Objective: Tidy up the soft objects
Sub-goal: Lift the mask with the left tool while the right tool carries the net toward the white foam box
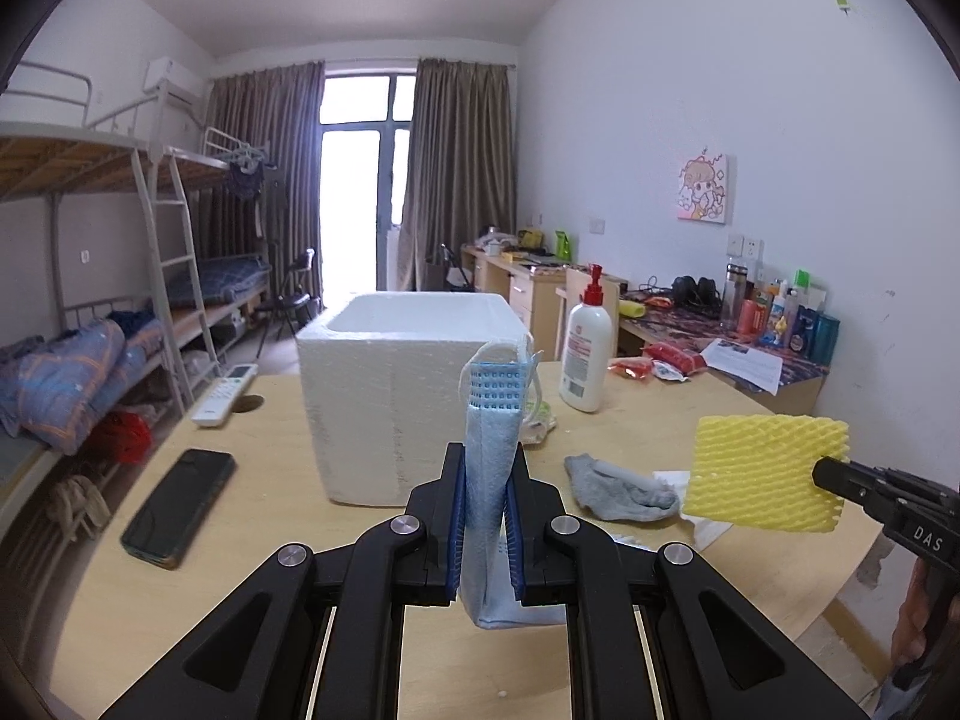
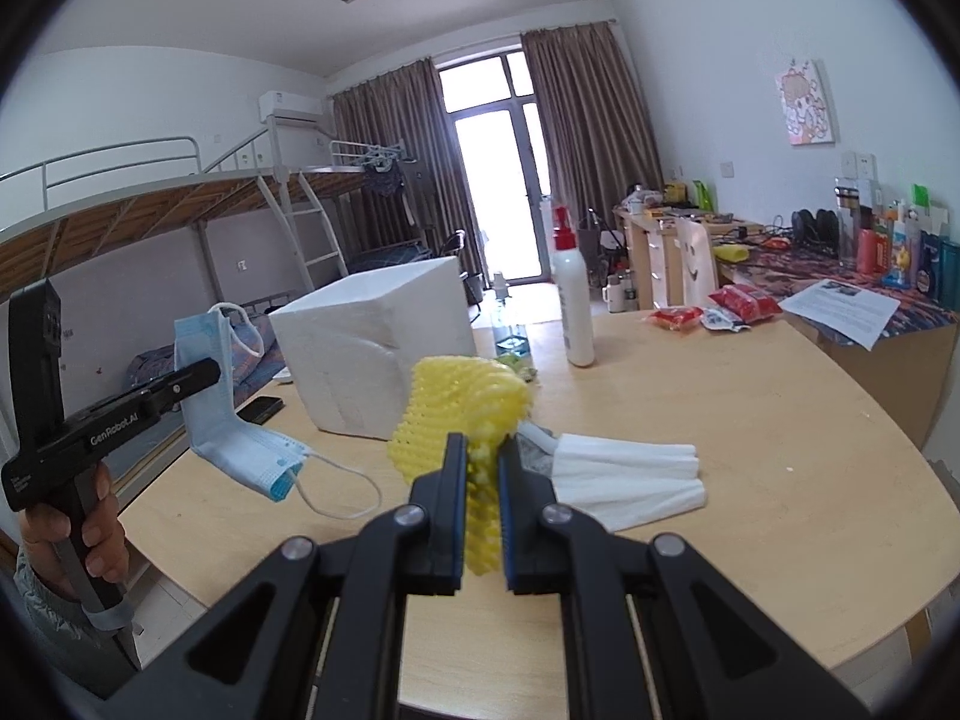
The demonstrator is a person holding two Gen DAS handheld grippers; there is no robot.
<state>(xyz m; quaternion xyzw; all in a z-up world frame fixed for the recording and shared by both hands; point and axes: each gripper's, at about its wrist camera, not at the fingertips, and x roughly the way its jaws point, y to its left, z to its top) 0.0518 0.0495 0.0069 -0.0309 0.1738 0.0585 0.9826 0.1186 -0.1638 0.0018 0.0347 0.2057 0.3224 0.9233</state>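
Observation:
My left gripper (image 1: 486, 468) is shut on a light blue face mask (image 1: 491, 432), held above the wooden table (image 1: 240, 540) just in front of the white foam box (image 1: 384, 396). Seen from the right wrist view, the same mask (image 2: 240, 444) hangs from the left gripper (image 2: 207, 373), its ear loops dangling. My right gripper (image 2: 482, 456) is shut on a yellow foam net (image 2: 462, 402), lifted over the table; in the left wrist view that net (image 1: 768, 468) hangs at the right. A grey sock (image 1: 618, 486) and folded white tissue (image 2: 630, 474) lie on the table.
A black phone (image 1: 177, 507) and a white remote (image 1: 225, 393) lie left of the box. A white pump bottle (image 1: 585, 354) stands behind it, with red snack packets (image 2: 744, 300) beyond. A cluttered desk (image 2: 870, 312) runs along the right wall; bunk beds (image 1: 90, 360) stand at the left.

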